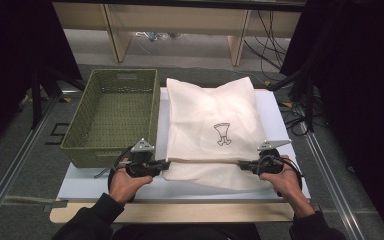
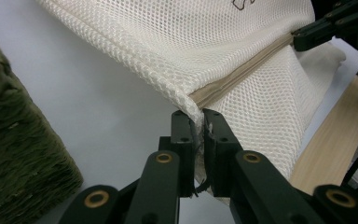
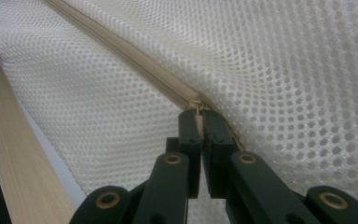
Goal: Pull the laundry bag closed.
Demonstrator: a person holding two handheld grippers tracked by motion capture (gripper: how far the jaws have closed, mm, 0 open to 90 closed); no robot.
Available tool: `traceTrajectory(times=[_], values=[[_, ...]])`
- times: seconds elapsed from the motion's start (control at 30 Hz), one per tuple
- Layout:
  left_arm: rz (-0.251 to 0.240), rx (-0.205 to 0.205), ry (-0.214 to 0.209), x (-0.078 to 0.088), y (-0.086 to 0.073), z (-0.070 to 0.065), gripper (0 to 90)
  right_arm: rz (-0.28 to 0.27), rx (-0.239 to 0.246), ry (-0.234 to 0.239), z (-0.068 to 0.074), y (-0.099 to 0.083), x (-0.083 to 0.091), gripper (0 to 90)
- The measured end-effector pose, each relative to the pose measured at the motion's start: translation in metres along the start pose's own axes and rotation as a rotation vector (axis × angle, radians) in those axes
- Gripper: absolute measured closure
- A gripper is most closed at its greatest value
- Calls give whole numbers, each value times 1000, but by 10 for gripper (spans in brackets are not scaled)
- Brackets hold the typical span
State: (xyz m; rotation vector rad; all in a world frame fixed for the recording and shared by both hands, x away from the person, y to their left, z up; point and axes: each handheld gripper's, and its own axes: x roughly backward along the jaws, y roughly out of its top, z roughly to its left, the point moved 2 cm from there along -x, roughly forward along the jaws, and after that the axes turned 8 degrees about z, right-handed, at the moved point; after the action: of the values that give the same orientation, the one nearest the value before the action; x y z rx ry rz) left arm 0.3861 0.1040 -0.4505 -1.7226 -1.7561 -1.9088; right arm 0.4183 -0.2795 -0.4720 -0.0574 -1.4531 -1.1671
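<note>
mesh laundry bag (image 1: 211, 125) — flat on the white board (image 1: 82, 184), zip edge at 6 o'clock | left gripper (image 1: 161, 165) pinched tight on bag corner, likely to hold it steady | right gripper (image 1: 244, 165) pinched on zip pull (image 3: 196, 103) — likely to slide it | green basket (image 1: 111, 116) at 9 o'clock

The mesh bag (image 1: 212, 125) carries a small dark print (image 1: 223, 135) too small to make out

Cream mesh cloth bag (image 1: 211, 120) – woven green basket (image 1: 111, 116), matt white board (image 1: 285, 120), pale wood edge (image 1: 180, 212).
</note>
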Motion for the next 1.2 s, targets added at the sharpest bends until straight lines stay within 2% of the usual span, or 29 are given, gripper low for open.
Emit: traceTrajectory(times=[0.07, 0.13, 0.2, 0.27, 0.33, 0.37, 0.47, 0.5, 0.53, 0.6, 0.63, 0.67, 0.7, 0.73, 0.93, 0.97, 1.17, 1.2], values=[[-1, 5, 10, 0, 0, 0, 832, 6, -13, 0, 0, -2, 1, 883], [-9, 15, -3, 0, 0, -1, 832, 3, -19, -4, -1, -3, 2, 883], [3, -5, 0, 1, 0, 1, 832, 4, -17, -1, -2, -4, 3, 883], [-1, 9, 2, 0, 0, 0, 832, -3, -17, -9, -3, -5, 5, 883], [0, 5, 6, 0, 0, 1, 832, 2, -22, -1, -4, -5, 5, 883], [-1, 8, 6, 0, 0, 1, 832, 3, -41, 4, -2, -6, 5, 883], [3, 5, 8, 0, 0, 0, 832, 7, -43, -14, -3, -8, 6, 883], [-10, 19, 5, -1, 0, -1, 833, 5, -26, -26, -5, -8, 7, 883], [6, -9, 10, 0, -1, 1, 833, 7, -40, -18, -5, -9, 7, 883], [8, -1, 4, 0, -1, 1, 834, 13, -47, -16, -5, -10, 7, 883], [9, -1, 3, 0, -1, 1, 833, 6, -27, -29, -8, -10, 8, 883], [9, 1, 4, 0, -1, 1, 834, 7, -42, -23, -7, -10, 8, 883], [9, 0, 5, 0, -1, 1, 834, 6, -31, -34, -8, -11, 9, 883], [11, 1, 4, 0, -1, 1, 834, 6, -52, -34, -8, -11, 9, 883], [10, -2, 12, 0, -2, 1, 834, 5, -66, -44, -12, -15, 12, 883], [-6, 16, 11, -2, -1, 0, 835, 7, -64, -58, -14, -15, 13, 883], [-2, 19, 7, -2, -2, 1, 834, 10, -49, -64, -20, -18, 15, 883], [12, 3, 10, -1, -2, 2, 835, 8, -70, -64, -19, -19, 16, 883]])
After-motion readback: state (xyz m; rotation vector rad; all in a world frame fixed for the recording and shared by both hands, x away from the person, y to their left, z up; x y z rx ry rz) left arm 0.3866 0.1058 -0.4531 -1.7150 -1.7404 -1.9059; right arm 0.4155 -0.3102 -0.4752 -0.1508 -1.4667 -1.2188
